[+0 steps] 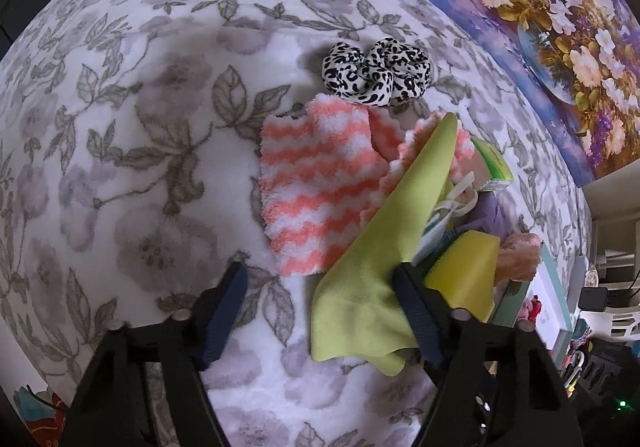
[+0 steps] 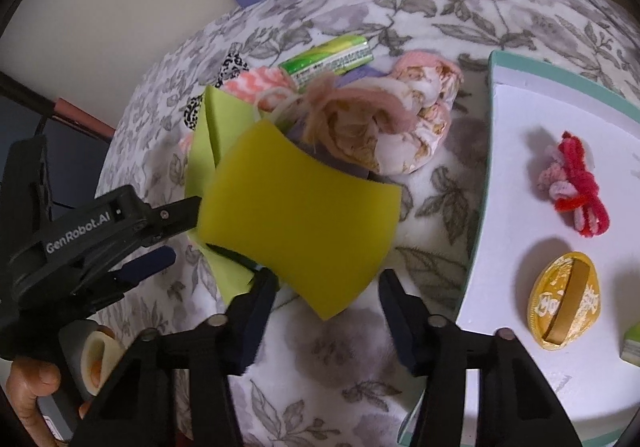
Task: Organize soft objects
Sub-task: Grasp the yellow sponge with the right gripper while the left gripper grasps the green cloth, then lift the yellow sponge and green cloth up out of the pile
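Both claws gape empty: right claw (image 2: 324,307) should close squarely on the yellow sponge (image 2: 298,219), lifting toward the tray (image 2: 482,183) at three o'clock.

I work over a plush white blanket printed with grey leaves and flowers (image 1: 160,119). Along its far edge I see a purple floral painted canvas (image 1: 560,47) leaning against a plain cream wall (image 2: 120,7). Lighting is soft and even.
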The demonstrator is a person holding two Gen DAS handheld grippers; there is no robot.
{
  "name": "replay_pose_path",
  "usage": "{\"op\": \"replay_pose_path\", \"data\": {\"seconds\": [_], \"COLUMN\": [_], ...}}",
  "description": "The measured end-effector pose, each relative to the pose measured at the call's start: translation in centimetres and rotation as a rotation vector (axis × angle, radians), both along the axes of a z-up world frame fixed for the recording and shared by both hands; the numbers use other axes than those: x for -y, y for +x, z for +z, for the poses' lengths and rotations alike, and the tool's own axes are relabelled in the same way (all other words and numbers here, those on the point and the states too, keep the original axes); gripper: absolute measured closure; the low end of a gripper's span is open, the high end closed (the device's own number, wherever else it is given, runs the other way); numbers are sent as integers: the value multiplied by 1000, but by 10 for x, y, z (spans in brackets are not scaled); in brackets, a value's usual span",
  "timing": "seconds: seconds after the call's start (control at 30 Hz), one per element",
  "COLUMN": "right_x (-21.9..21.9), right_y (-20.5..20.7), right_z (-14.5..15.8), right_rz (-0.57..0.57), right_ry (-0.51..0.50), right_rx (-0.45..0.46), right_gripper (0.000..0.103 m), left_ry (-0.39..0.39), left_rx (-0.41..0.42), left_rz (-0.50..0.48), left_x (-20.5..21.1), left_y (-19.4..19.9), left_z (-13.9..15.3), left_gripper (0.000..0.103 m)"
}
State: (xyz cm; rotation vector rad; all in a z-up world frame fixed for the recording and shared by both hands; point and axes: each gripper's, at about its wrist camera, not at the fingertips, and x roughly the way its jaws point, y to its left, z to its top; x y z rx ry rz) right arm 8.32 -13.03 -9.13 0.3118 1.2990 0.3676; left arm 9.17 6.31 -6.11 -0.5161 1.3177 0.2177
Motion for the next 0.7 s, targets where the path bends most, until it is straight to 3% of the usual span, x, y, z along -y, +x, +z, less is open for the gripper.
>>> {"op": "replay_pose_path", "data": {"seconds": [0.07,0.27,0.33,0.43,0.7], "right_x": [-1,-1,-1,-1,2], "right_y": [1,1,2,2,2], "right_z": [-1,-1,-1,-1,5], "right_rz": [4,8,8,6,-1], "right_ry": [0,-6,-7,-5,-8], "right_rx": [1,9,9,9,31], "right_gripper": [52,57,58,59,63], "left_ry": [-17,-56,-65,-79,-72], "left_rx": [2,18,26,36,81], "left_rz": [1,-9,-17,-16,7], "left_x": [0,1,3,3,-4], "left_y": [0,2,2,3,2], "left_z": [-1,-3,-3,-2,8], "left_gripper": [42,69,83,93,98]}}
